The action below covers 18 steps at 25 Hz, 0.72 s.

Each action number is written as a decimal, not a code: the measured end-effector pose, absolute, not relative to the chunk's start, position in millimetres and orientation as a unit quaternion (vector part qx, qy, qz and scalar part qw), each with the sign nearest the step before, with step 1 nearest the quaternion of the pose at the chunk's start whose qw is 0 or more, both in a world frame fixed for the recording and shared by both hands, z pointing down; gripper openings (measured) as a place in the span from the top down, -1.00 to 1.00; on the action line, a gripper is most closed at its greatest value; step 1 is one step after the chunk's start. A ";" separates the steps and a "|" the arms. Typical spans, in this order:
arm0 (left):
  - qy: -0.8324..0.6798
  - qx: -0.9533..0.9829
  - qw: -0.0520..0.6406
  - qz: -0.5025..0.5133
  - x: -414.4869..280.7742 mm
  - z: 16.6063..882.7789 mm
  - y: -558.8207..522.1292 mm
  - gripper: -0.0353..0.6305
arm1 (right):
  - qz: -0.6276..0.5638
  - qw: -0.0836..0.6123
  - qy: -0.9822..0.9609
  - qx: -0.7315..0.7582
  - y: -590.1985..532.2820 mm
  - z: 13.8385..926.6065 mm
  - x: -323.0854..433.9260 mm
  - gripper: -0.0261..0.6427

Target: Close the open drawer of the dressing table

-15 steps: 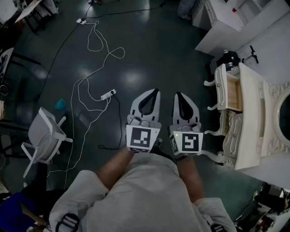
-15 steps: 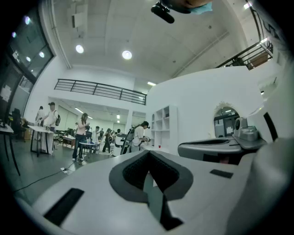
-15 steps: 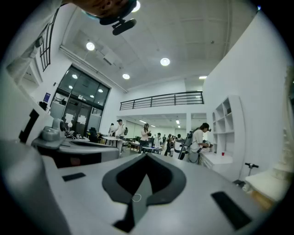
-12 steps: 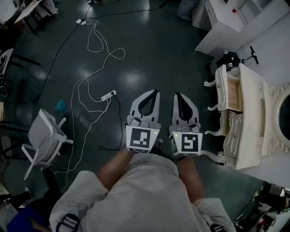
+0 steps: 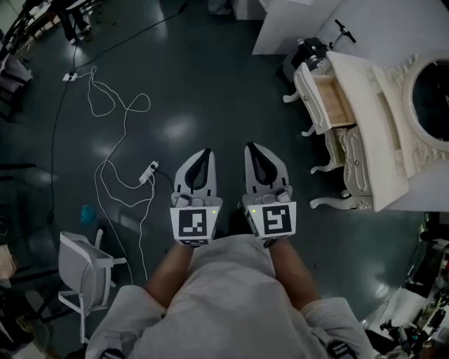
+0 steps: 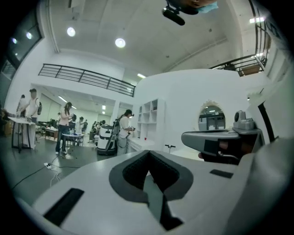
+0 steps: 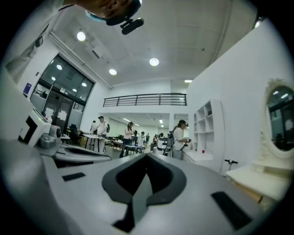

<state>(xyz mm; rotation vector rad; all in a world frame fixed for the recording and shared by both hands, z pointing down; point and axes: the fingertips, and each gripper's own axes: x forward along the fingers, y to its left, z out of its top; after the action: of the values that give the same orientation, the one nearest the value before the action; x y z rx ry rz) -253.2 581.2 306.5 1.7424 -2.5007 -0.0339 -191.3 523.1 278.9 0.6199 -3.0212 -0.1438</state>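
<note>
The cream dressing table (image 5: 375, 119) stands at the upper right of the head view, with an oval mirror (image 5: 429, 90) lying in its top. Its open drawer (image 5: 328, 99) juts out toward the left and shows a wooden inside. My left gripper (image 5: 205, 152) and right gripper (image 5: 251, 148) are held side by side and level over the dark floor. Both are shut and empty, well short of the drawer. In the left gripper view the shut jaws (image 6: 148, 155) point into the hall, with the mirror (image 6: 211, 117) far off. The right gripper view shows the table's edge (image 7: 257, 176) at the right.
A white cable with a power strip (image 5: 149, 170) winds over the floor at the left. A white chair (image 5: 88, 270) stands at the lower left. A white cabinet (image 5: 295, 21) and a black stand (image 5: 312, 50) sit behind the dressing table. Several people (image 7: 178, 137) stand far away.
The whole head view has shifted: the dressing table now sits higher and further left, and the chair and cable have slid down-left. Both grippers stay shut, side by side.
</note>
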 end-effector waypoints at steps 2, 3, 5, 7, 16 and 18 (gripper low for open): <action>-0.800 0.597 0.049 -0.010 -240.6 306.9 558.4 0.88 | -0.040 0.033 -0.972 0.230 502.3 281.9 -177.9 0.88; -0.790 0.611 0.050 -0.008 -234.7 307.4 545.8 0.88 | -0.038 0.033 -0.969 0.244 490.9 282.8 -171.9 0.88; -0.771 0.635 0.049 -0.004 -224.3 309.3 519.2 0.88 | -0.035 0.029 -0.963 0.267 467.7 285.1 -162.5 0.88; -0.756 0.653 0.045 0.002 -216.1 312.4 493.0 0.88 | -0.029 0.022 -0.958 0.283 444.3 288.8 -157.0 0.88; -0.702 0.709 0.057 0.030 -214.2 316.9 365.6 0.88 | -0.001 -0.014 -0.946 0.323 314.3 281.0 -172.4 0.88; -0.692 0.718 0.060 0.037 -211.0 319.4 333.5 0.88 | 0.007 -0.017 -0.942 0.336 281.5 282.9 -168.1 0.88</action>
<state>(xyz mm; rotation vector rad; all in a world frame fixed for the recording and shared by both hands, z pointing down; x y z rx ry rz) -211.0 333.5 319.4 2.1731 -2.0952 0.1124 -168.1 281.5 282.9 1.0679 -2.9910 0.0227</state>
